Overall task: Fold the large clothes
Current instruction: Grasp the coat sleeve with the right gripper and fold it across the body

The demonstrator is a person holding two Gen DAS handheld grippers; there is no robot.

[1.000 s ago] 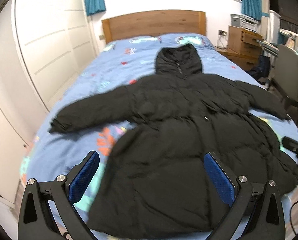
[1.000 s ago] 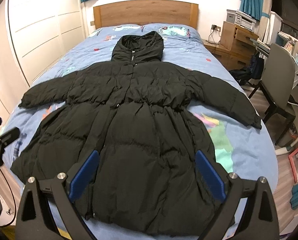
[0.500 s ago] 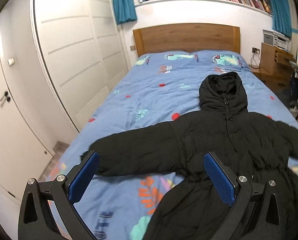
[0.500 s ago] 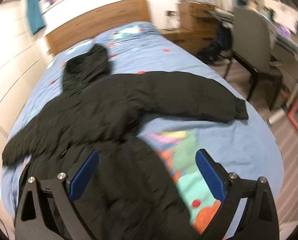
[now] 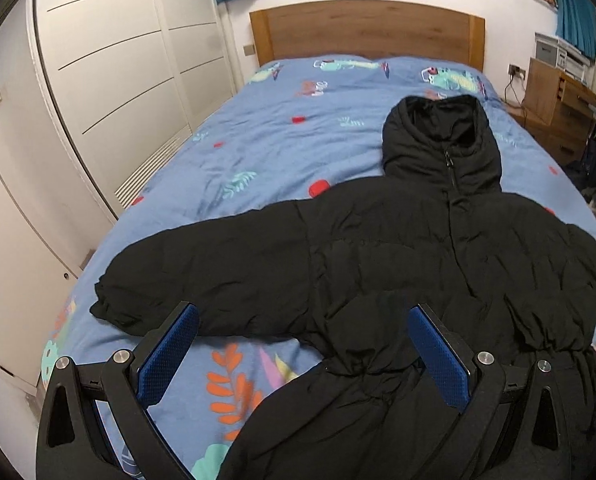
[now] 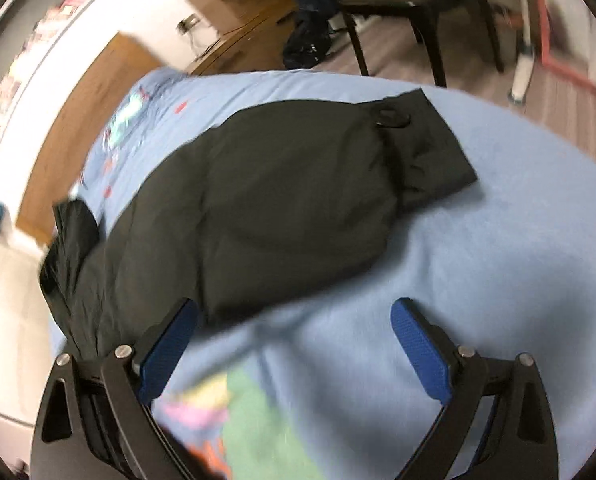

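A long black puffer coat [image 5: 397,272] with a hood [image 5: 441,140] lies spread face up on the blue patterned bed [image 5: 282,144]. Its left sleeve [image 5: 202,280] stretches toward the bed's left side. My left gripper [image 5: 303,316] hovers open above that sleeve and the waist, holding nothing. The right wrist view is blurred and tilted. It shows the coat's right sleeve [image 6: 282,208], with its cuff [image 6: 429,148] near the bed's edge. My right gripper [image 6: 294,312] is open just short of that sleeve, over bare bedcover [image 6: 497,260].
White wardrobe doors [image 5: 110,80] line the left side of the bed. A wooden headboard [image 5: 365,32] stands at the far end, with a wooden cabinet [image 5: 557,100] to its right. A chair [image 6: 397,8] and a dark bag [image 6: 309,40] stand on the floor beyond the right edge.
Both grippers have swung outward from the coat's hem. The left one now looks over the left sleeve, and the right one has turned and closed in on the right sleeve. Both remain open.
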